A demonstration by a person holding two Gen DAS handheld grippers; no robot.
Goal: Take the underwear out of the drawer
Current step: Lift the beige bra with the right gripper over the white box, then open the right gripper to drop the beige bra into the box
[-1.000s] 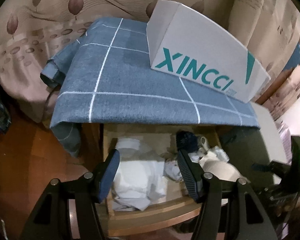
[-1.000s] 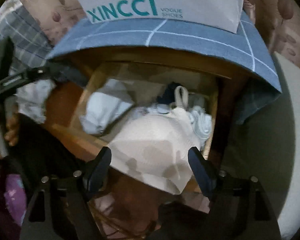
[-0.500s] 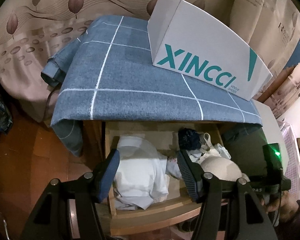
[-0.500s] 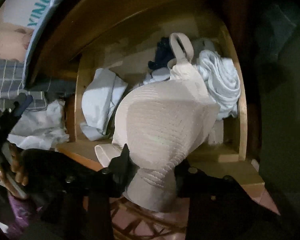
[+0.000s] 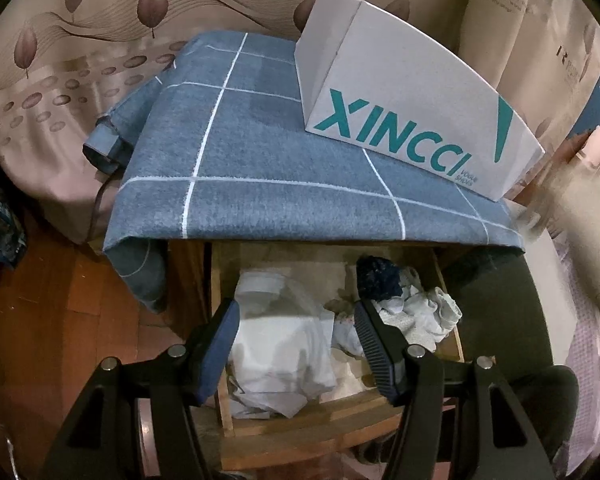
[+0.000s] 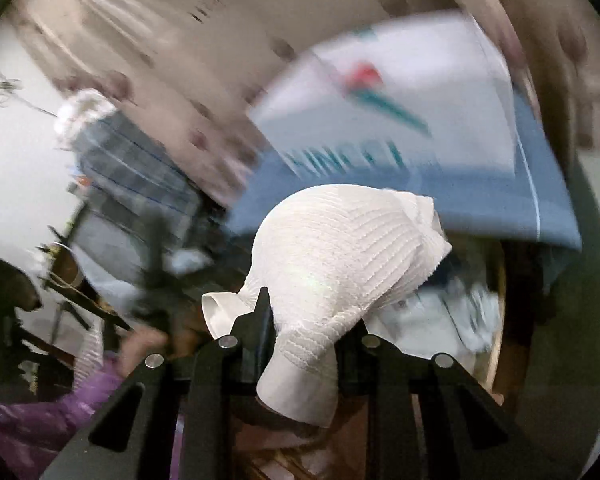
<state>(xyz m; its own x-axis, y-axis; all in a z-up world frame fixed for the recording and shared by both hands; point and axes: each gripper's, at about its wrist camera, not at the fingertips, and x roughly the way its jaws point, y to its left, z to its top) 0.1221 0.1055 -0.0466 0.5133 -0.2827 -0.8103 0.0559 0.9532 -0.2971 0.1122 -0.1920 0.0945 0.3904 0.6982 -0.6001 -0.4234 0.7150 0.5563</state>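
Observation:
My right gripper (image 6: 306,320) is shut on a cream ribbed bra (image 6: 340,252) and holds it up above the open wooden drawer (image 6: 496,320); the right wrist view is blurred by motion. In the left wrist view my left gripper (image 5: 296,320) is open and empty above the drawer (image 5: 300,428). The drawer holds a folded white garment (image 5: 284,348) on the left, a dark blue item (image 5: 378,276) at the back and crumpled white underwear (image 5: 428,316) on the right.
A blue checked cloth (image 5: 280,152) covers the cabinet top, with a white XINCCI shoe box (image 5: 412,108) standing on it. Patterned curtains (image 5: 60,60) hang behind. Wooden floor (image 5: 52,340) lies to the left, a bed edge (image 5: 580,320) to the right.
My right gripper closed on the bra and lifted it up out of the drawer. The bra no longer shows in the left wrist view. My left gripper stayed open above the drawer.

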